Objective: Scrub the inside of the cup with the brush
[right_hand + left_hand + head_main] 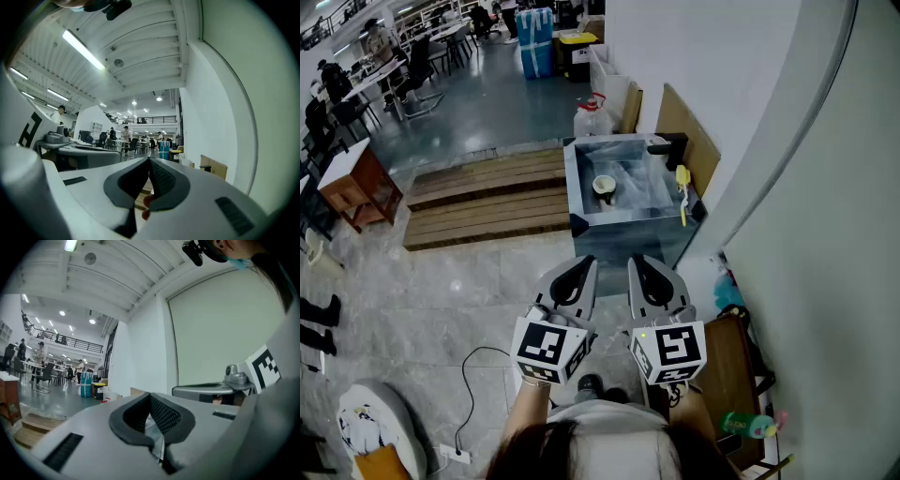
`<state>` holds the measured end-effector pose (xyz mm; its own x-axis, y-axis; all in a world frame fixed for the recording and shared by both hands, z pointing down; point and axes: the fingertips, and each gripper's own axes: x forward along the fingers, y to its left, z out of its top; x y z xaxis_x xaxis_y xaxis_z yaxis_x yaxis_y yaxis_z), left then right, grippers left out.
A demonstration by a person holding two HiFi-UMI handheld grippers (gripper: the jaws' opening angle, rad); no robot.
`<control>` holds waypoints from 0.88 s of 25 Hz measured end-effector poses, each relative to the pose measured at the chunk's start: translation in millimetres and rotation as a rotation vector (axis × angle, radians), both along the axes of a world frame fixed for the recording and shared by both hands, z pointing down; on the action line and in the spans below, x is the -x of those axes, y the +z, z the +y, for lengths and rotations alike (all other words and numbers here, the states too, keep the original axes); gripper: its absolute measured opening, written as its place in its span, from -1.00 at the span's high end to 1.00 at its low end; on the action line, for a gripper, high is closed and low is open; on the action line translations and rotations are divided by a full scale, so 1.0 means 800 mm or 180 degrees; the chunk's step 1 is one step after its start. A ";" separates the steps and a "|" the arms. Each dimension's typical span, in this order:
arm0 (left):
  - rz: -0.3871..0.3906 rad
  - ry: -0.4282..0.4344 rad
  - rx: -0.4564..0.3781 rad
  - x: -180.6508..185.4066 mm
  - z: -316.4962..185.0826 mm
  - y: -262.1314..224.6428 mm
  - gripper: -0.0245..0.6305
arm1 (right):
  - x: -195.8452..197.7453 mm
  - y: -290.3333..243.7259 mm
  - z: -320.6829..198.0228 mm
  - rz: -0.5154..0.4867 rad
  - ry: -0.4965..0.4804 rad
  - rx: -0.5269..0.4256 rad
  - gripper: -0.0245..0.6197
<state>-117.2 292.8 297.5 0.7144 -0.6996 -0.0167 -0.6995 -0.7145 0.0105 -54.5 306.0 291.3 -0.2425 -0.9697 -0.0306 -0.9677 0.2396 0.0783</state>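
In the head view a steel sink stands ahead of me by the white wall. A small cup sits in its basin, and a yellow-handled brush lies along its right rim. Both grippers are held side by side well short of the sink, pointing level toward it. My left gripper is shut with nothing between its jaws; in its own view the jaws meet at the tips. My right gripper is likewise shut and empty, its jaws closed together.
A black faucet sits at the sink's back right. Wooden pallets lie on the floor left of the sink, with a plastic jug and cardboard sheets behind it. A cable trails on the floor at lower left. Desks and people fill the far hall.
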 end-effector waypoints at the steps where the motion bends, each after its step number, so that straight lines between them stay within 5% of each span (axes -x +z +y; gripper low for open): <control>1: -0.0005 0.0005 0.0006 0.004 -0.004 0.001 0.90 | 0.003 0.001 -0.004 -0.0021 0.0016 -0.0001 0.85; 11: 0.0012 0.0108 0.0034 0.036 -0.043 0.013 0.90 | 0.028 0.015 -0.041 -0.0145 0.0125 0.0068 0.85; 22: -0.0004 0.0229 0.0163 0.018 -0.102 0.035 0.90 | 0.007 0.032 -0.097 -0.0143 0.0290 0.0203 0.85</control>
